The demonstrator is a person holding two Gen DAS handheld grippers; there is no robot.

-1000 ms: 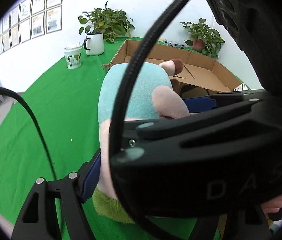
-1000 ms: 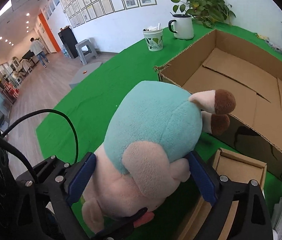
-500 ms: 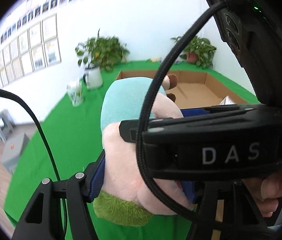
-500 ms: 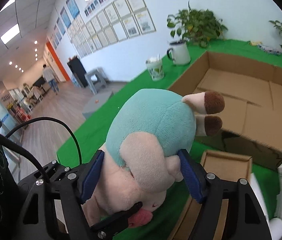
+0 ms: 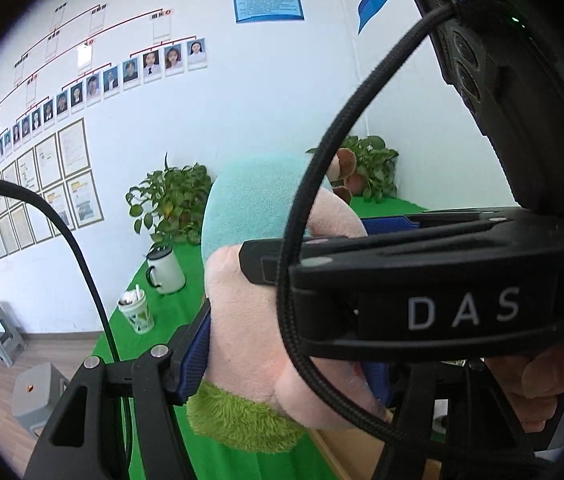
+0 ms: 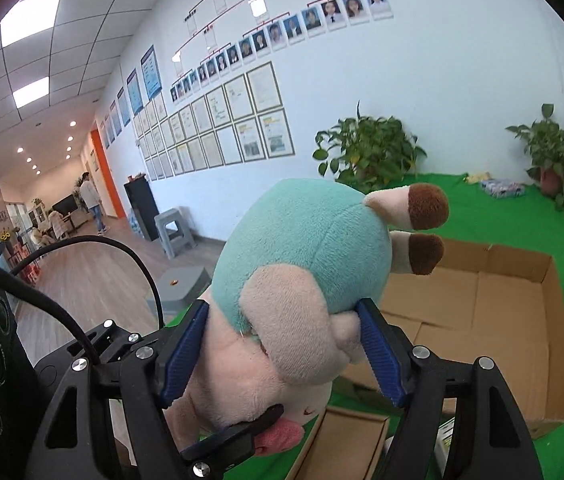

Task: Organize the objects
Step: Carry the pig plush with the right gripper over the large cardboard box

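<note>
the plush pig (image 6: 306, 280) is up off the green worktop (image 6: 478, 216), clamped between both tools: the right tool (image 6: 282, 354) grasps its neck with blue pads pressing into each side, and the left tool (image 5: 282, 344) grips the head lower down, though the right tool's body hides much of that view, so its far pad is only partly seen. the big box (image 6: 502, 304) ahead looks empty. left to do, likely: carry the pig over it and let go.
</note>
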